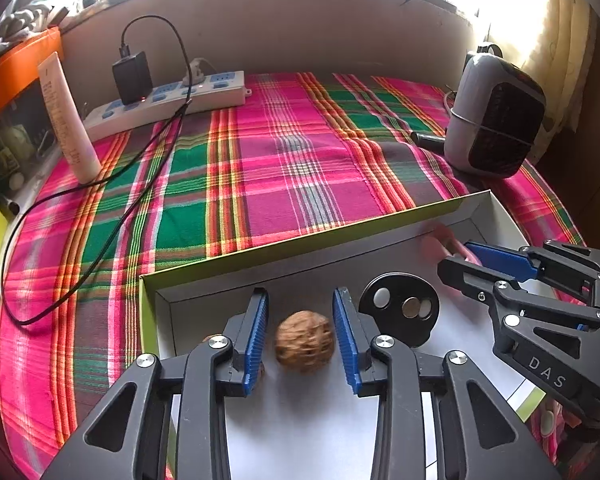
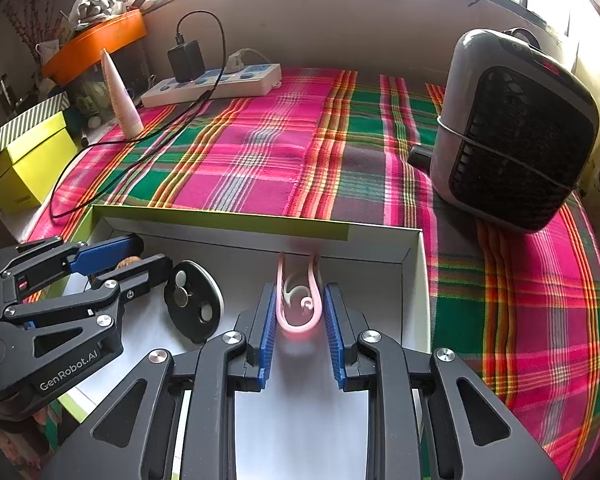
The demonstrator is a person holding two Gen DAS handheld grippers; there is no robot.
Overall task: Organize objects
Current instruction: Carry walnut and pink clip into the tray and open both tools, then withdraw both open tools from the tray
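Note:
A shallow white box with a lime rim (image 1: 300, 244) (image 2: 228, 220) lies on the plaid cloth. A brown walnut (image 1: 305, 345) sits on its floor between the open jaws of my left gripper (image 1: 302, 328), not touching either pad; only a sliver of it shows in the right wrist view. A black disc with round holes (image 1: 399, 307) (image 2: 194, 300) lies just right of it. My right gripper (image 2: 300, 320) (image 1: 476, 258) is shut on a pink clip-like loop (image 2: 299, 300), blurred pink in the left wrist view (image 1: 440, 242), inside the box near its far wall.
A grey-and-black fan heater (image 1: 494, 120) (image 2: 512, 128) stands at the back right. A white power strip with a black charger and cable (image 1: 168, 96) (image 2: 216, 82) and a cream tube (image 1: 69, 120) (image 2: 121, 96) are at the back left. A yellow box (image 2: 28, 164) sits far left.

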